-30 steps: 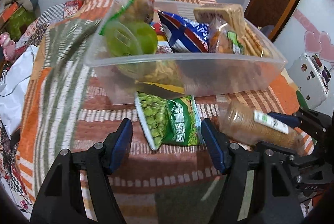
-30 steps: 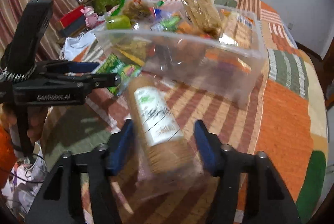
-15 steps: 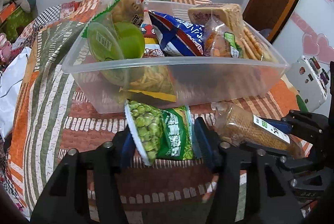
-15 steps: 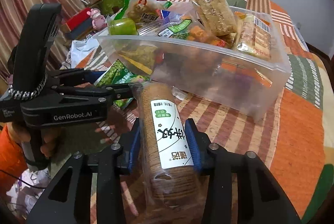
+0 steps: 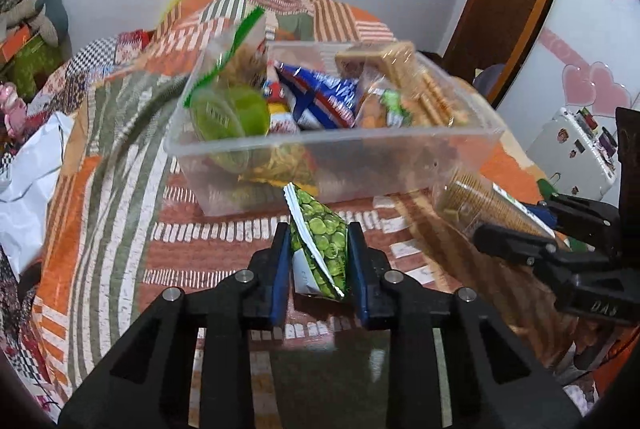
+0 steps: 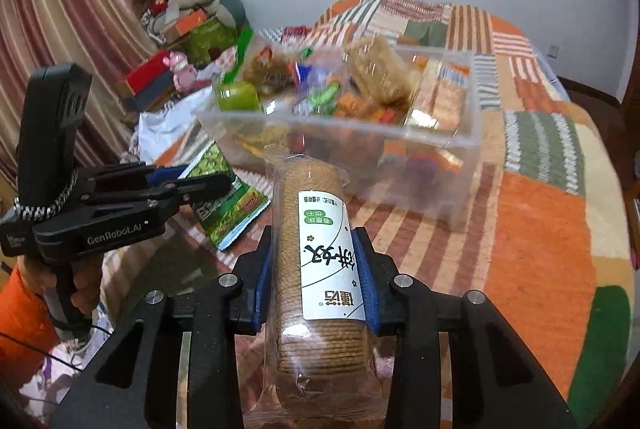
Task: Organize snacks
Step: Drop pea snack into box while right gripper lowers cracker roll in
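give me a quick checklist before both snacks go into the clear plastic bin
1. Left gripper shut on the green pea snack packet: ok.
2. Right gripper shut on the clear-wrapped roll of round brown biscuits: ok.
3. Packet sits square in the grip: not ok, it is tilted and crumpled.
4. Clear plastic bin within view ahead: ok.
5. Free space in the bin: cannot tell, it looks crowded.
6. The two grippers apart from each other: ok.

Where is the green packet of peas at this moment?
The green packet of peas is clamped between the blue pads of the left gripper, in front of the clear plastic snack box, left of the sleeve of round brown biscuits.
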